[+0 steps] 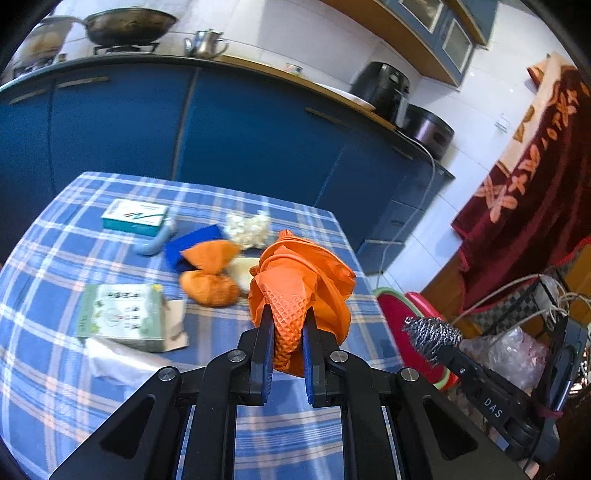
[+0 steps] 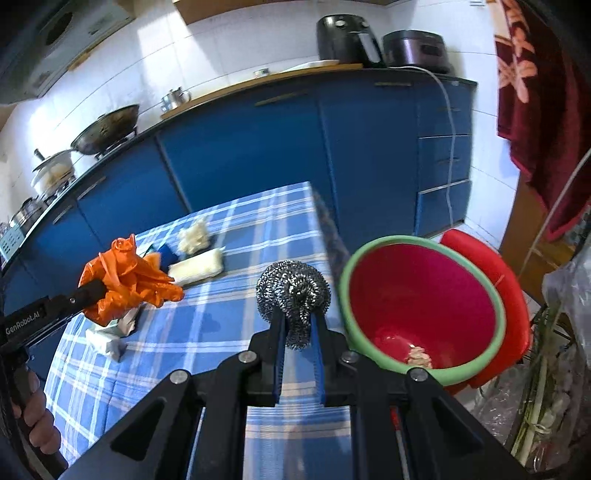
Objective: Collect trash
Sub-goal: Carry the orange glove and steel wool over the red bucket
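Observation:
My left gripper is shut on a crumpled orange rubber glove, held above the blue checked tablecloth; the right wrist view shows that same glove at the left. My right gripper is shut on a steel wool scourer, seen too in the left wrist view as the scourer past the table's right edge. A red bin with a green rim stands beside the table, with a scrap at its bottom. More trash lies on the cloth: an orange bag, a white crumpled wad, two small boxes.
Blue kitchen cabinets run behind the table, with a wok, a kettle and dark appliances on the counter. A red patterned cloth hangs at the right. Plastic bags and a wire basket crowd the floor beyond the bin.

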`<state>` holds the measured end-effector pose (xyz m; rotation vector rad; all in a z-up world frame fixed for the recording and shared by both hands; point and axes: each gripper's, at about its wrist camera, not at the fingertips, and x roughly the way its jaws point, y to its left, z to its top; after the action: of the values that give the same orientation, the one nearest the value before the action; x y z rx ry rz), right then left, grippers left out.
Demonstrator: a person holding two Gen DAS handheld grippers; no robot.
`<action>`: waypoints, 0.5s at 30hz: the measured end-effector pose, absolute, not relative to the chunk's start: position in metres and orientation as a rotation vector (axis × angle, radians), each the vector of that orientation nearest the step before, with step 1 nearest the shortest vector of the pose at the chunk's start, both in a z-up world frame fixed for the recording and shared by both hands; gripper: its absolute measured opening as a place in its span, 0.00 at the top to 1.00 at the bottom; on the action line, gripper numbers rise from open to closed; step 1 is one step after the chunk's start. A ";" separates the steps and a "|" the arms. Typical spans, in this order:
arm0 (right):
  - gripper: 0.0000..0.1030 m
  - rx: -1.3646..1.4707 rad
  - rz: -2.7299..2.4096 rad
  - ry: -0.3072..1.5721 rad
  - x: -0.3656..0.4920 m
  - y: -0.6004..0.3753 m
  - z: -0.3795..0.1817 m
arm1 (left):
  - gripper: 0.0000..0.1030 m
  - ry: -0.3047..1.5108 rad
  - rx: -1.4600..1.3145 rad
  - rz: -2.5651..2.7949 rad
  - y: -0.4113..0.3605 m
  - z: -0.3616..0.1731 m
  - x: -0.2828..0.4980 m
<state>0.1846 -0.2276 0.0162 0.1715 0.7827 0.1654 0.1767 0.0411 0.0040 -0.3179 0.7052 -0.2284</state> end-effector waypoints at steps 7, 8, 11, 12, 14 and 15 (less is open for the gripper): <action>0.85 0.200 0.099 0.766 0.185 -0.262 0.015 | 0.87 0.726 -0.270 -0.295 0.003 0.004 0.189; 0.85 0.202 0.092 0.766 0.186 -0.265 0.014 | 0.87 0.730 -0.262 -0.303 -0.003 0.003 0.191; 0.85 0.216 0.064 0.767 0.188 -0.278 0.011 | 0.87 0.740 -0.239 -0.329 -0.019 0.002 0.197; 0.85 0.222 0.055 0.767 0.188 -0.282 0.010 | 0.87 0.741 -0.229 -0.341 -0.026 0.001 0.200; 0.85 0.234 0.036 0.770 0.189 -0.292 0.007 | 0.87 0.747 -0.214 -0.358 -0.037 0.000 0.203; 0.86 0.238 0.031 0.770 0.190 -0.296 0.006 | 0.87 0.750 -0.208 -0.366 -0.041 -0.001 0.205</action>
<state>0.1897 -0.2957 0.0056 0.2378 0.7704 0.0308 0.2048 -0.0415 -0.0011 -0.2076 0.7503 -0.3656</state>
